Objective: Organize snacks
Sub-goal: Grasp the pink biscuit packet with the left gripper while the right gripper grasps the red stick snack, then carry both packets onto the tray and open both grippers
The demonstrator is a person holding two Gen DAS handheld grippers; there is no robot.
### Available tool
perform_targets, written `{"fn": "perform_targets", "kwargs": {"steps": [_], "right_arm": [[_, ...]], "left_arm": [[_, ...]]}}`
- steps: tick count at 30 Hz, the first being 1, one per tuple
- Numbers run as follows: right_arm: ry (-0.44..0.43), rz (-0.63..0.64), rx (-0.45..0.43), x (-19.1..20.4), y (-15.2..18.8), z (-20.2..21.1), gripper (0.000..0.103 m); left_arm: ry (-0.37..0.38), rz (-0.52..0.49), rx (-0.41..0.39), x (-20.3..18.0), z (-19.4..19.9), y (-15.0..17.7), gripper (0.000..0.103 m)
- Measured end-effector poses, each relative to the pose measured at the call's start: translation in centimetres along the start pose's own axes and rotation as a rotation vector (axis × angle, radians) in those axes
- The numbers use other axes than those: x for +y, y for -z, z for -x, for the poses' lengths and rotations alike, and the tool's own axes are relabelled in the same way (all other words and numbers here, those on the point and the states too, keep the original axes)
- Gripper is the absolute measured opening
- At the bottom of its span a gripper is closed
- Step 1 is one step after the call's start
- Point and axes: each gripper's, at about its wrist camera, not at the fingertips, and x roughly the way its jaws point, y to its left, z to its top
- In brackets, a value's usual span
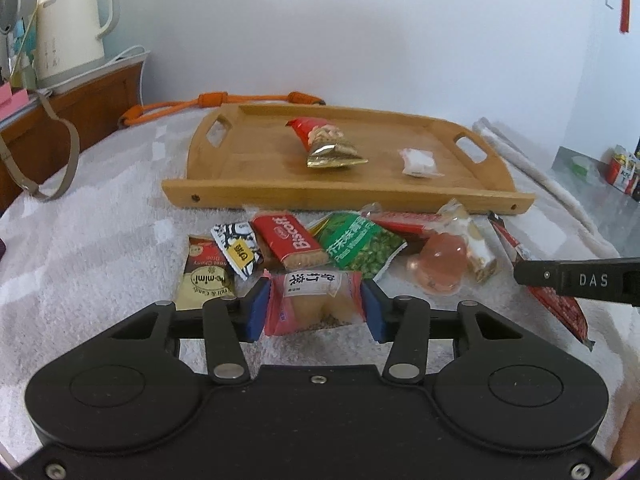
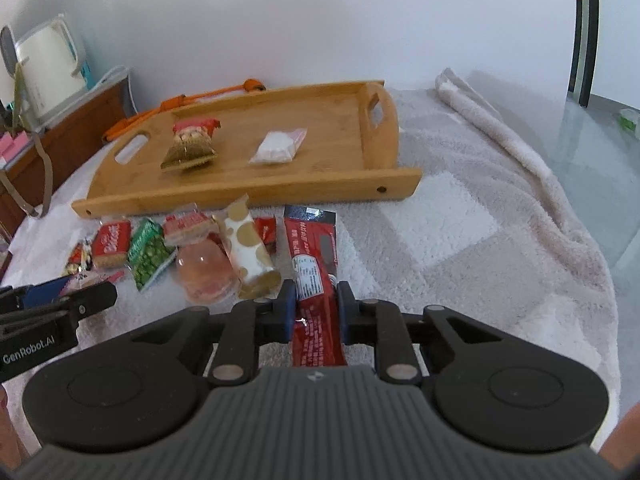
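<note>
Over on the far left of the wooden tray, a cream kettle stands on a brown cabinet, well away from the action. In front of the tray's near rail the snacks lie strewn across the pale towel covering the worktop: furthest left a gold candy sachet, then a black-and-white packet, a red Biscroft biscuit bar, a green pea packet, a pink jelly cup and a white gold-dotted bar. Just in front of the biscuit bar, the left tool has its blue pads set either side of a pink pastry packet, jaws partly closed and pressing on the wrapper's edges, the packet down on the towel. On the tray itself, a red-and-gold nut packet sits near the middle and a small white packet lies to its right, the two apart. Right of the jelly cup, in front of the tray's right corner, the long red snack stick lies lengthwise on the towel, and the right tool has it pinched, jaws nearly closed on the narrow wrapper. Beyond the tray's right end, a rolled towel edge runs along a glass surface.
</note>
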Motion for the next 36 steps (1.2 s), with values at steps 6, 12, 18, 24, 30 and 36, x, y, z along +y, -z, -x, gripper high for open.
{"fn": "perform_targets", "kwargs": {"steps": [6, 12, 18, 24, 30, 36], "right_arm": [[-0.022, -0.018, -0.023, 0.2, -0.9, 1.1, 0.024], [-0.039, -0.022, -0.022, 0.9, -2.3, 1.4, 0.024], [-0.039, 0.009, -0.073, 1.7, -5.8, 1.7, 0.024], [-0.025, 0.017, -0.109, 1.9, -9.5, 0.6, 0.024], [-0.025, -0.056, -0.087, 1.6, -12.6, -2.3, 0.024], [-0.04, -0.151, -0.058, 1.8, -15.0, -5.8, 0.024]], "left_arm": [[0.026, 0.018, -0.012, -0.2, 1.7, -0.9, 0.046], [0.043, 0.042, -0.016, -0.1, 2.4, -3.3, 0.046], [0.035, 0.036, -0.016, 0.7, 2.1, -7.0, 0.046], [0.059, 0.107, -0.014, 3.2, 0.5, -11.3, 0.045], [0.058, 0.151, 0.007, 5.4, -2.6, -14.8, 0.045], [0.074, 0.222, 0.085, 7.4, -7.5, -17.0, 0.046]]}}
